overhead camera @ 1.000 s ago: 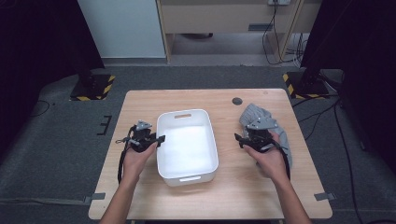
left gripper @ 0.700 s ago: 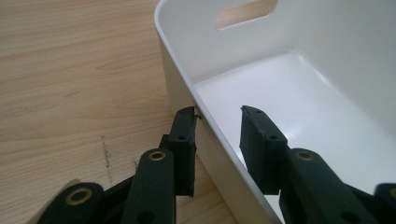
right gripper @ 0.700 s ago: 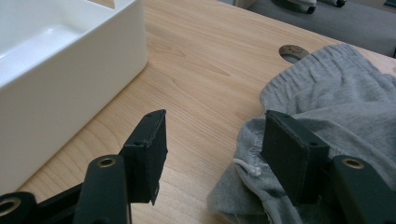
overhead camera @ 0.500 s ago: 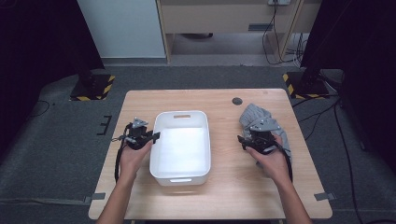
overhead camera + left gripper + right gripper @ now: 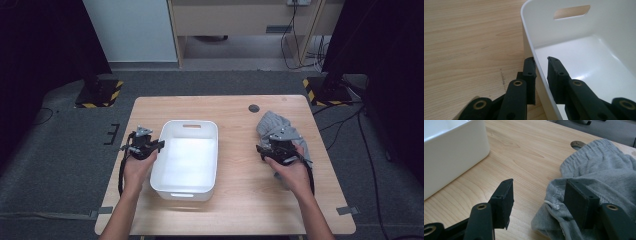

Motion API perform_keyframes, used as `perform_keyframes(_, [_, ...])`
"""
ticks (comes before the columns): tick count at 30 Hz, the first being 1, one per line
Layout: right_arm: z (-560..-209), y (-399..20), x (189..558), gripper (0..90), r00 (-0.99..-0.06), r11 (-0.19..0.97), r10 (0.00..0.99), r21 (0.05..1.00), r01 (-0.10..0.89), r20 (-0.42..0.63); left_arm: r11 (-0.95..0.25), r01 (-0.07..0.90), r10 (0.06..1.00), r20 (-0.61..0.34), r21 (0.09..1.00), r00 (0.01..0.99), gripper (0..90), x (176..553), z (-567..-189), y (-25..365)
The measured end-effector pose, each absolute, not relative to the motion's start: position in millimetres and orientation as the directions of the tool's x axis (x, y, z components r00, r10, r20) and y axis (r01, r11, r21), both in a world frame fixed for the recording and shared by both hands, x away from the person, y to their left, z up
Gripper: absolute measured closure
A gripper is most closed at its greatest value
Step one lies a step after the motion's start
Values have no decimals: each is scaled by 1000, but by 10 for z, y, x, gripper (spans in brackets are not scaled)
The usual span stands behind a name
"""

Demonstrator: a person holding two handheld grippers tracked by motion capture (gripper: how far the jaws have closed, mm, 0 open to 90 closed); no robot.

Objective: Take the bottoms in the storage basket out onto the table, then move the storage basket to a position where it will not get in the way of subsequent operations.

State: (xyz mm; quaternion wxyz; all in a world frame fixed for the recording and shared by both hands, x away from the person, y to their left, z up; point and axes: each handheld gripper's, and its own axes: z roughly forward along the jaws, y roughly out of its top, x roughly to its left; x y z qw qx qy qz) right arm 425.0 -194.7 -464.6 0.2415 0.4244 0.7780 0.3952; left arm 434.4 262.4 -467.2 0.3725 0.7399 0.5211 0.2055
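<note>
At the left of the light wooden table (image 5: pixel 240 112) we see the left gripper (image 5: pixel 143 146) at the left long wall of the white rectangular plastic bin (image 5: pixel 186 186), which stands a little left of the table's middle. In the left gripper view its two black jaws straddle that wall (image 5: pixel 530 42), one outside over the wood and one inside over the glossy bin floor; they have just been closing, the outer jaw lies against the wall, and a thin gap shows by the inner one, so we cannot tell whether the wall is truly pinched. A slot handle (image 5: pixel 572 11) is cut in the bin's far end wall. Further right, the bare wood separates the bin from the crumpled grey sweat fabric garment (image 5: pixel 272 124), which lies at the table's right side, just beside a small dark round hole (image 5: pixel 254 108) in the tabletop. The right gripper (image 5: pixel 278 148) rests at the near edge of the garment. In the right gripper view its jaws stand apart, the left one over bare wood, the right one on the grey cloth (image 5: pixel 599 175), with a hem and a bit of white cord (image 5: pixel 552 204) between them, unpinched.
</note>
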Motion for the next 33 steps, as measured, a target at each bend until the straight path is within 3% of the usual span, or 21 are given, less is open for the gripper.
perform_keyframes(33, [-4635,-1999,4237,407,-525,327,850,819,472,-36,-141,647,943,-97,749,318,777,4525,-4638,3135])
